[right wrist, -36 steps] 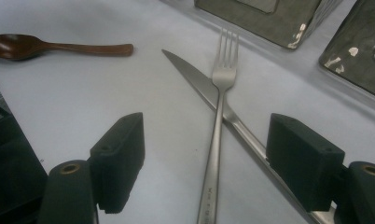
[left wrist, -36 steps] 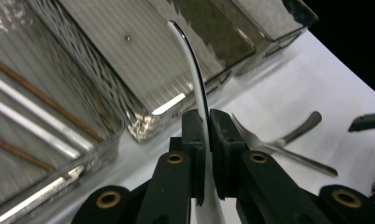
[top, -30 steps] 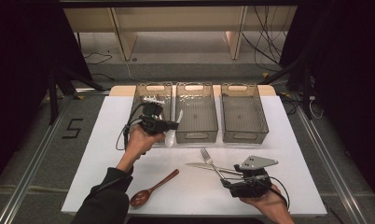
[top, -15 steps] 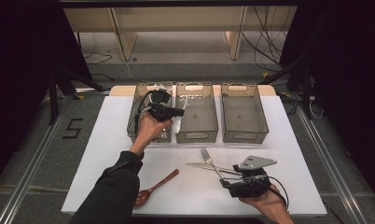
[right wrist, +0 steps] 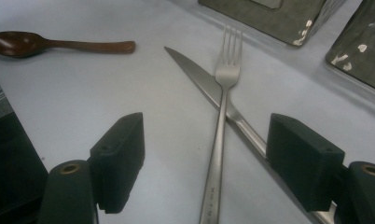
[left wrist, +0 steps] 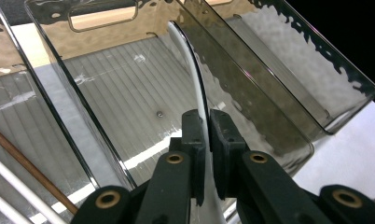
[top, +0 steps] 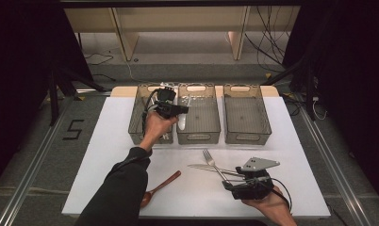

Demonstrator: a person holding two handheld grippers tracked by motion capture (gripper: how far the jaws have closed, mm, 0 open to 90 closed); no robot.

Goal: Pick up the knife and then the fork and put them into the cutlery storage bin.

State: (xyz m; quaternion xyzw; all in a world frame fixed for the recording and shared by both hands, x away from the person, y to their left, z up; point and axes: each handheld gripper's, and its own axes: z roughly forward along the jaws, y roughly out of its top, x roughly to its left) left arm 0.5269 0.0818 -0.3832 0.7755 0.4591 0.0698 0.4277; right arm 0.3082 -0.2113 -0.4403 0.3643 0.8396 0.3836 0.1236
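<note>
My left gripper is shut on a white utensil and holds it above the left part of the middle bin. The utensil's thin curved length hangs down into that bin. Near the front right of the table, my right gripper is open and low. Its jaws stand on either side of a metal fork that lies crossed over a metal knife. A brown wooden spoon lies on the white table to their left.
Three clear grey bins stand side by side at the back of the white table. The left bin holds a brown stick and white utensils. The right bin looks bare inside.
My left hand has carried the white utensil away from me and to the right, from over the left bin to the middle bin. The right gripper has stayed put.
</note>
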